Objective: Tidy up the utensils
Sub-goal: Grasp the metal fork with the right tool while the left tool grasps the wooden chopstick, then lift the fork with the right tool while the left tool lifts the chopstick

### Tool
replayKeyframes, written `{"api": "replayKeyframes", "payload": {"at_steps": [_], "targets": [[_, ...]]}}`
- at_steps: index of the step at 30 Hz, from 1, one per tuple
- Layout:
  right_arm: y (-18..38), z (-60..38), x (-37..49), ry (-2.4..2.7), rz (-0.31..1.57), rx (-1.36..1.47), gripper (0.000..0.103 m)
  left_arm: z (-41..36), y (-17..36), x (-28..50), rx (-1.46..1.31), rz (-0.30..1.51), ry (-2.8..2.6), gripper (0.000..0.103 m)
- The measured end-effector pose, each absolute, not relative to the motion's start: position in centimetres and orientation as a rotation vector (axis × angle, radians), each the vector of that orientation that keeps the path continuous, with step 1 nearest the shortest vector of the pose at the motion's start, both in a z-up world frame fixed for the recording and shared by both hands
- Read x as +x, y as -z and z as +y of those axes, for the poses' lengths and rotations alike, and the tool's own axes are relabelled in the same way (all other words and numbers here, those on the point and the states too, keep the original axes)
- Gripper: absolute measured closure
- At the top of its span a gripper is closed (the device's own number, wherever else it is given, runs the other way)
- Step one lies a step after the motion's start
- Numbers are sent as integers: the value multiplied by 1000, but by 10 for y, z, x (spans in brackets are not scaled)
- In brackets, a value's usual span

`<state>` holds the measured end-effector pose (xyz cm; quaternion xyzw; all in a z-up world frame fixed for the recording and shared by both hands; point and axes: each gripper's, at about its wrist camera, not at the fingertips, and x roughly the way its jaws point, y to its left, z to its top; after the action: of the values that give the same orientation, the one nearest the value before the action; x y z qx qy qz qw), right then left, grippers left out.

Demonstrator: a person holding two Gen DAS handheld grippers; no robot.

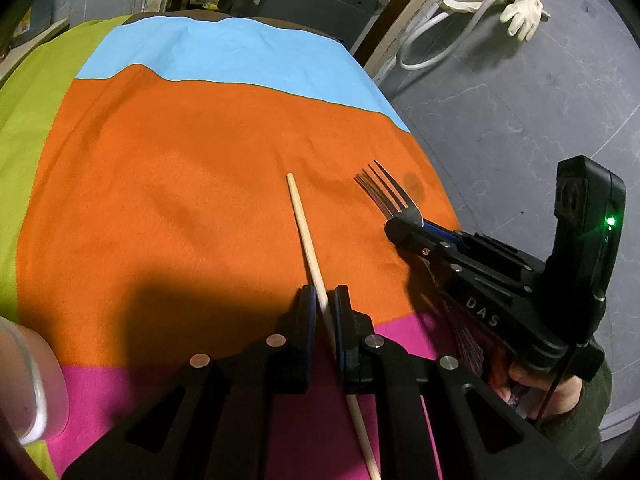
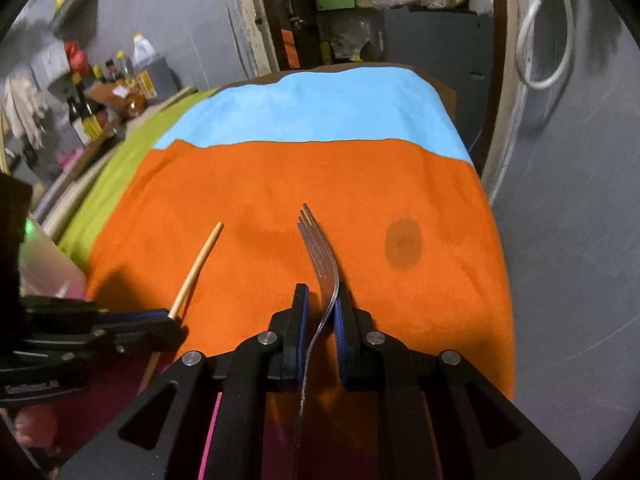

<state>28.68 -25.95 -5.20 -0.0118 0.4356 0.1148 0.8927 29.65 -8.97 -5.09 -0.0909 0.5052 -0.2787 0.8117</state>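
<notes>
A single wooden chopstick [image 1: 310, 248] is clamped between the nearly closed fingers of the left gripper [image 1: 323, 300], its tip reaching out over the orange cloth [image 1: 180, 184] and its other end running back between the fingers over the pink cloth [image 1: 152, 392]. A metal fork [image 2: 320, 256] is pinched by its handle in the right gripper [image 2: 322, 300], whose fingers are likewise drawn almost together, the tines pointing away over the orange cloth. In the left wrist view the right gripper is seen from the side at the right edge, with a green light [image 1: 611, 221] lit on its body, the person's hand [image 1: 560, 392] beneath it, and a pale glove [image 1: 520, 12] and a hose [image 1: 432, 48] lying on the grey floor beyond the table edge. Only in the right wrist view are a dark round stain [image 2: 403, 242] on the orange cloth right of the fork and a cluster of bottles [image 2: 100, 96] on a far counter clearly shown. A blue cloth [image 2: 320, 112] and a green cloth [image 2: 120, 184] are visible in both views.
</notes>
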Motion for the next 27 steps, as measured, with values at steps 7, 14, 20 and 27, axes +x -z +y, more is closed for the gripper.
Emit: {"api": "replayKeyframes", "payload": {"at_steps": [7, 14, 20, 27], "targets": [[49, -266, 282, -206, 880, 5, 100, -94, 48, 290, -167, 1055, 576, 98], [36, -276, 269, -178, 789, 54, 100, -94, 41, 281, -131, 979, 559, 100], [19, -272, 248, -175, 653, 34, 101, -89, 28, 273, -143, 887, 555, 100], [23, -261, 256, -204, 728, -3, 100, -91, 23, 271, -131, 850, 528, 100]]}}
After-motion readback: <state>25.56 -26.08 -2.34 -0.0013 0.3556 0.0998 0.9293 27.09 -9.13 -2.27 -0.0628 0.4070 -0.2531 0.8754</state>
